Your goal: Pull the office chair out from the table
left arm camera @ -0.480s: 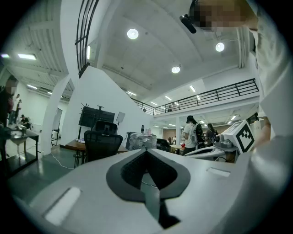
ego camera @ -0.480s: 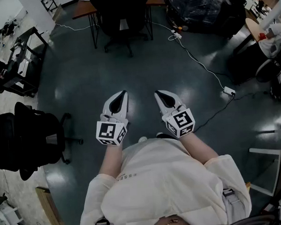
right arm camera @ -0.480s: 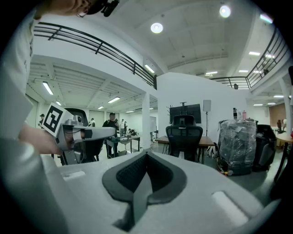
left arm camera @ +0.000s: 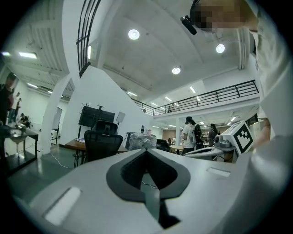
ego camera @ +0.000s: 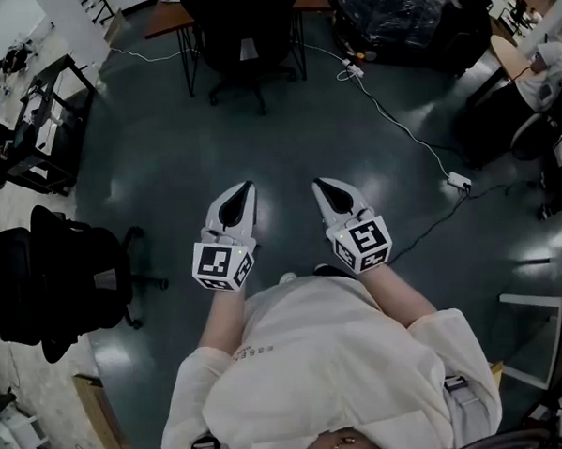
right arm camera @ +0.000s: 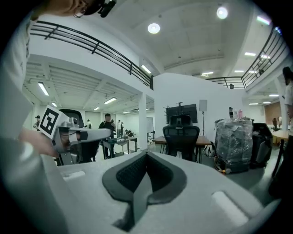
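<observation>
I am holding my left gripper (ego camera: 248, 187) and my right gripper (ego camera: 318, 184) side by side in the middle of the head view, both with jaws pressed together and nothing between them. In each gripper view the dark pads are meeting in a closed seam. The grippers are pointing toward the top of the frame, apart from each other.

A wide stretch of bare dark floor (ego camera: 165, 169) is lying open ahead of them, running up to the office chair (ego camera: 243, 33) at the top centre. The chair is sitting tucked against the wooden table (ego camera: 169, 14), well apart from my grippers.

The open room is being hemmed in at its edges: a second black chair (ego camera: 58, 277) at the left, a black rack (ego camera: 41, 119) at the upper left, a plastic-wrapped bundle (ego camera: 392, 11) at the upper right, and a white cable (ego camera: 393, 124) crossing the floor on the right down to a power strip (ego camera: 458, 180).

Each marker cube (ego camera: 223, 265) is showing only black-and-white squares. Small print on my shirt (ego camera: 298, 377) is starting "ESSE"; I cannot make out the rest.
</observation>
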Action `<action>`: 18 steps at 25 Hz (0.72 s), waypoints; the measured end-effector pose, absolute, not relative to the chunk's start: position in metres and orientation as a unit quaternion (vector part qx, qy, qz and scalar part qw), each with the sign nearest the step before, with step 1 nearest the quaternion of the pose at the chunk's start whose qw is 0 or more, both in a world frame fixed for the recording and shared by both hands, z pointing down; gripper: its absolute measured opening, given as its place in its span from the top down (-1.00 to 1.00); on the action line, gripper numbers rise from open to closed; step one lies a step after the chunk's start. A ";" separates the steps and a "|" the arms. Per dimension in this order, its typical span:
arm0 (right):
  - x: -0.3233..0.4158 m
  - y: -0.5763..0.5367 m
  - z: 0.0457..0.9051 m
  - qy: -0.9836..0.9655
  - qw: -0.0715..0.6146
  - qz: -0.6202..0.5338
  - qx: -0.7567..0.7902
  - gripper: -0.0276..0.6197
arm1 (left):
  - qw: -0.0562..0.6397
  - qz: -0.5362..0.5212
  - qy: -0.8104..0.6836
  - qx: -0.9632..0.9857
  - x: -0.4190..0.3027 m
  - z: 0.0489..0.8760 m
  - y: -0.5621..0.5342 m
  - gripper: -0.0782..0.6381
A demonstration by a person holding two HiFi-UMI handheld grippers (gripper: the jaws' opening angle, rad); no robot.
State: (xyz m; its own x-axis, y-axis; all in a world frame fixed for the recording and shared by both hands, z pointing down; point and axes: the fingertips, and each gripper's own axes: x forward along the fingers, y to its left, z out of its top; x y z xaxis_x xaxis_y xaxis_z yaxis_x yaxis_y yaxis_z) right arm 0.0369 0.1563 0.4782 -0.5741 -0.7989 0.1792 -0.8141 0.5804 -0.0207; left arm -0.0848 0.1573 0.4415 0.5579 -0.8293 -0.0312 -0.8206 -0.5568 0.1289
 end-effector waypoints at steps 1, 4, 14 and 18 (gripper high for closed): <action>0.037 0.156 0.479 -0.884 0.074 0.052 0.459 0.95 | 0.051 -0.043 -0.467 0.882 -0.085 0.443 0.158 0.74; 0.036 0.155 0.483 -0.880 0.074 0.057 0.465 0.95 | 0.055 -0.041 -0.468 0.881 -0.089 0.446 0.158 0.74; 0.028 0.132 0.493 -0.885 0.090 0.060 0.452 0.95 | 0.084 -0.034 -0.485 0.870 -0.102 0.466 0.135 0.74; 0.029 0.099 0.502 -0.886 0.092 0.070 0.450 0.95 | 0.098 -0.022 -0.492 0.865 -0.105 0.481 0.109 0.74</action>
